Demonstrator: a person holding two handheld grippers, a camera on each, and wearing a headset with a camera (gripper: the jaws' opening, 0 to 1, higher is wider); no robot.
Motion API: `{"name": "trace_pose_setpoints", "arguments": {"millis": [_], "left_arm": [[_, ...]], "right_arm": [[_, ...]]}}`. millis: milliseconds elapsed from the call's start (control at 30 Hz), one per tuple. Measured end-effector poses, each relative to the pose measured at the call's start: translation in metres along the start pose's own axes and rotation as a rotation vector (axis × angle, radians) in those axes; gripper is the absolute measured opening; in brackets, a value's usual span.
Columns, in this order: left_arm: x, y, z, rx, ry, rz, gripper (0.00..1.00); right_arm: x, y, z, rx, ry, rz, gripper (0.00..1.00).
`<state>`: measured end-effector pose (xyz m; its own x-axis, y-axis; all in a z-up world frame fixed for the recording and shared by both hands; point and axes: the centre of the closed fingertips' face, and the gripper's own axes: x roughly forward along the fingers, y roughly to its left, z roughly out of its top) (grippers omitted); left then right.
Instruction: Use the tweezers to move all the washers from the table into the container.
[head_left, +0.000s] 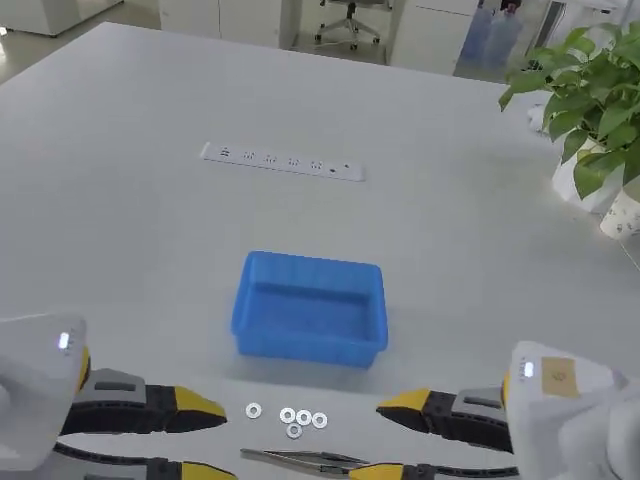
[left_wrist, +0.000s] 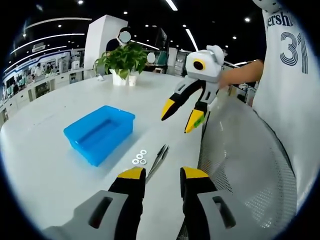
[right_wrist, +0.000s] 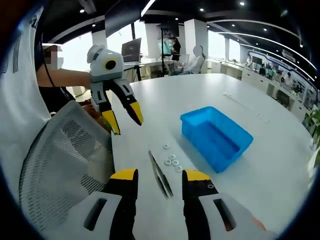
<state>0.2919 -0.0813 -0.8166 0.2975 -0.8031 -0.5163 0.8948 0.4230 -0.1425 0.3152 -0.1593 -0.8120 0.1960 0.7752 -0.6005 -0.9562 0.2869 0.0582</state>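
Note:
Several small metal washers (head_left: 295, 418) lie in a cluster on the white table, just in front of the blue plastic container (head_left: 310, 305). Metal tweezers (head_left: 310, 460) rest flat on the table nearer to me than the washers. My left gripper (head_left: 218, 440) hovers open at the left of the washers, and my right gripper (head_left: 372, 440) hovers open at their right; neither holds anything. In the left gripper view, the tweezers (left_wrist: 157, 160), washers (left_wrist: 140, 157) and container (left_wrist: 100, 132) lie ahead of the open left gripper (left_wrist: 162, 175). The right gripper view has the tweezers (right_wrist: 161, 177) between the jaws of the right gripper (right_wrist: 160, 176), washers (right_wrist: 172, 160) beyond.
A white power strip (head_left: 280, 162) lies farther back on the table. Potted plants (head_left: 590, 90) stand at the far right edge. A grey mesh chair (left_wrist: 240, 160) is beside the table's near edge, next to a person in a white jersey (left_wrist: 285, 75).

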Motion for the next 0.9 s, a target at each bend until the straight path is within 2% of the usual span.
{"name": "trace_pose_setpoints", "arguments": {"millis": [67, 133, 200, 333, 400, 467, 633, 733, 900], "left_arm": [[0.007, 0.007, -0.01, 0.026, 0.049, 0.012, 0.32], [0.015, 0.012, -0.013, 0.023, 0.051, 0.008, 0.32], [0.019, 0.02, -0.02, 0.05, 0.082, 0.027, 0.29], [0.027, 0.018, -0.029, 0.006, 0.126, -0.026, 0.29], [0.031, 0.022, -0.033, 0.025, 0.145, -0.02, 0.28], [0.034, 0.023, -0.041, 0.015, 0.183, -0.03, 0.28], [0.04, 0.025, -0.043, 0.046, 0.186, -0.043, 0.27], [0.042, 0.025, -0.051, 0.07, 0.227, -0.057, 0.26], [0.043, 0.025, -0.048, 0.084, 0.226, -0.072, 0.25]], "right_arm": [[0.01, 0.0, -0.007, -0.034, 0.041, 0.018, 0.36], [0.016, -0.001, -0.011, -0.05, 0.063, 0.028, 0.35], [0.021, -0.001, -0.018, -0.078, 0.097, 0.044, 0.35], [0.029, -0.001, -0.024, -0.085, 0.129, 0.059, 0.34], [0.03, -0.001, -0.026, -0.097, 0.143, 0.064, 0.32], [0.032, -0.002, -0.027, -0.097, 0.148, 0.065, 0.31], [0.039, -0.004, -0.03, -0.099, 0.169, 0.076, 0.3], [0.044, -0.002, -0.031, -0.105, 0.185, 0.096, 0.29], [0.049, -0.001, -0.034, -0.132, 0.212, 0.119, 0.28]]}}
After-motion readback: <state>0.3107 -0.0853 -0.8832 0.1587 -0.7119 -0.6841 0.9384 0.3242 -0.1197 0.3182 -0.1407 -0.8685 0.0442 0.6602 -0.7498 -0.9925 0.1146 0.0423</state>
